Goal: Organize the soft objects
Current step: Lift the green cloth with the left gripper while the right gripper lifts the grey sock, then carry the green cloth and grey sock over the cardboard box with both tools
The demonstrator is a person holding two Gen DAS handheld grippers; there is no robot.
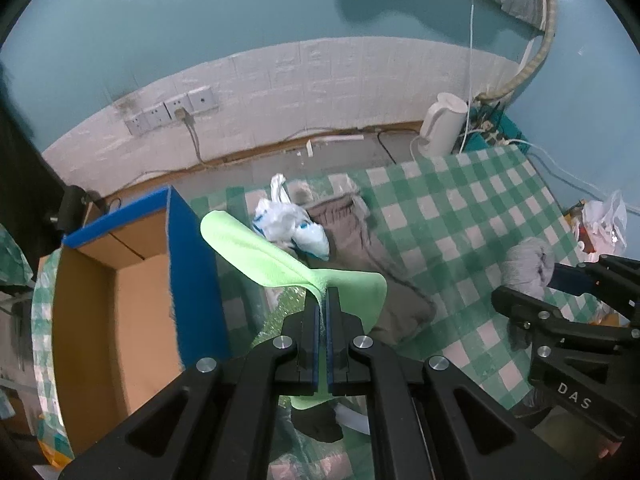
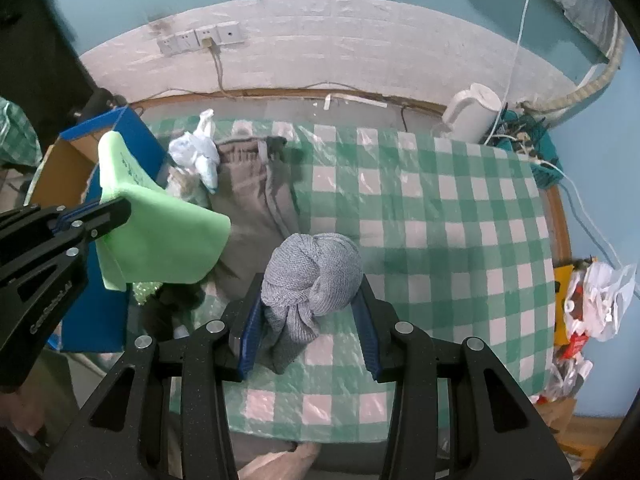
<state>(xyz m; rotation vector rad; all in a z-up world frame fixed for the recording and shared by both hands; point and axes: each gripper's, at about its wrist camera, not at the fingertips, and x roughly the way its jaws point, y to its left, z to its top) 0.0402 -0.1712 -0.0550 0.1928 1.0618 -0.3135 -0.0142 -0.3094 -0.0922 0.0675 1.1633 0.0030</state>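
At the left edge of a table point(image 2: 440, 208) spread with a green-and-white checked cover, an open cardboard box point(image 1: 120, 300) with blue outer sides stands empty of cloth. Just beside it, the left gripper point(image 1: 321, 300) has its fingers pressed fully together on a light green cloth point(image 1: 256, 252), which hangs in the air with one end flaring over the box's near wall and the other drooping below the fingers. Behind the cloth, a crumpled white plastic bag point(image 1: 288, 224) with blue print lies against a flattened grey-brown garment point(image 1: 360, 248) on the table. Further right, the right gripper point(image 2: 308, 300) holds a knotted grey knit bundle point(image 2: 312, 276); its blue-padded fingers point(image 2: 250, 328) stand partly apart and bear on the bundle from both sides, the bundle's tail trailing down toward the checked cover. At the table's far right corner, a white electric kettle point(image 2: 472, 112) stands by a tangle of cables, and plastic bags point(image 2: 600, 296) cluster off the right edge.
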